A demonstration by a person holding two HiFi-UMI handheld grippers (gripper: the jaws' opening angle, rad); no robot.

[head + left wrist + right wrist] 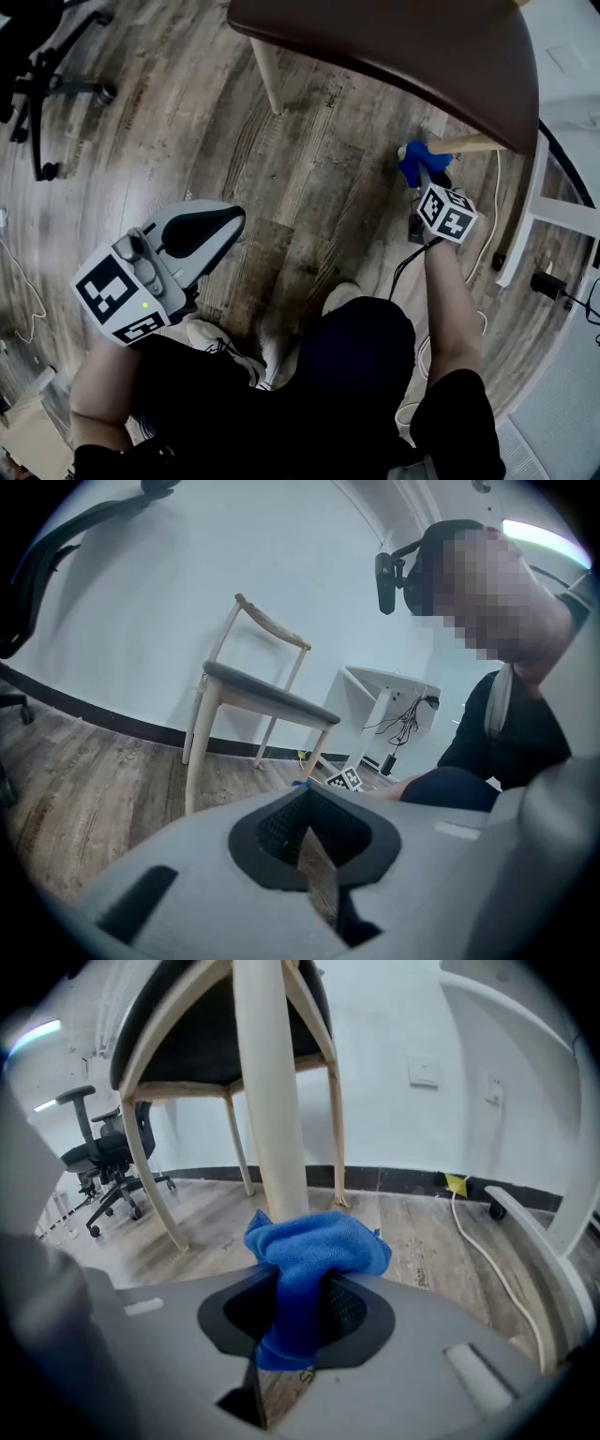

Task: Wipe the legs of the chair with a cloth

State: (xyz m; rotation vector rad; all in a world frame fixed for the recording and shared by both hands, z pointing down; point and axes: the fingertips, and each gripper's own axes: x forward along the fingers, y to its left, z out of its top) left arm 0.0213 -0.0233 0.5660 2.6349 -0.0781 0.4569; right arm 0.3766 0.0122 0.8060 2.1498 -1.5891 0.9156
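Softly bunched, blue cloth (314, 1246) (fuzzy); pale leg (272, 1101) behind

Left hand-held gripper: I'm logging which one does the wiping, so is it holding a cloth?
No, the left hand-held gripper has nothing between its jaws; the blue cloth is clamped in the right hand-held gripper.

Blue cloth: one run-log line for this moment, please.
right hand-held gripper: shut on blue cloth | blue cloth: against chair leg | left hand-held gripper: shut, empty, away from chair
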